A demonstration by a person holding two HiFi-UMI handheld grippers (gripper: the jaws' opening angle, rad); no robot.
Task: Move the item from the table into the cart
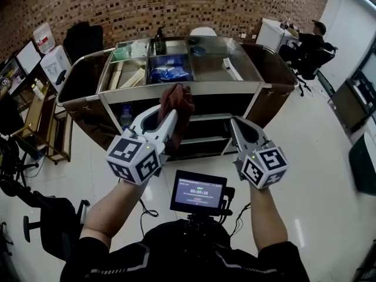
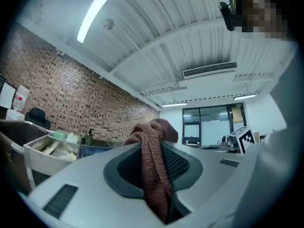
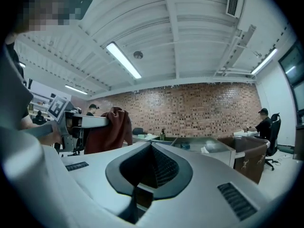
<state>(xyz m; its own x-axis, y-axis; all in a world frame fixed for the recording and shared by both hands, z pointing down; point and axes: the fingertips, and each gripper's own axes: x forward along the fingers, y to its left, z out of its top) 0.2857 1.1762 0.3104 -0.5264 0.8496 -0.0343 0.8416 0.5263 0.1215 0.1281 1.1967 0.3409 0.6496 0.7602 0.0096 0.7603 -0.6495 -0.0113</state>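
Note:
My left gripper [image 1: 169,111] is shut on a reddish-brown knitted cloth [image 1: 178,101], which bunches above the jaws and hangs below them. In the left gripper view the cloth [image 2: 154,165] is pinched between the two jaws. The steel cart [image 1: 247,87] stands just ahead, its top split into compartments. The cloth hangs level with the cart's front edge. My right gripper [image 1: 233,122] is shut with nothing in it, held to the right of the left one. From the right gripper view [image 3: 152,151] I see the cloth [image 3: 111,129] at the left and the cart [image 3: 213,148] ahead.
The cart's top holds a dark bottle [image 1: 160,40], a blue packet [image 1: 167,72] and pale items; brown bags [image 1: 82,78] hang at its ends. A shelf unit [image 1: 47,122] and an office chair [image 1: 47,216] stand left. A seated person [image 1: 311,40] is far right.

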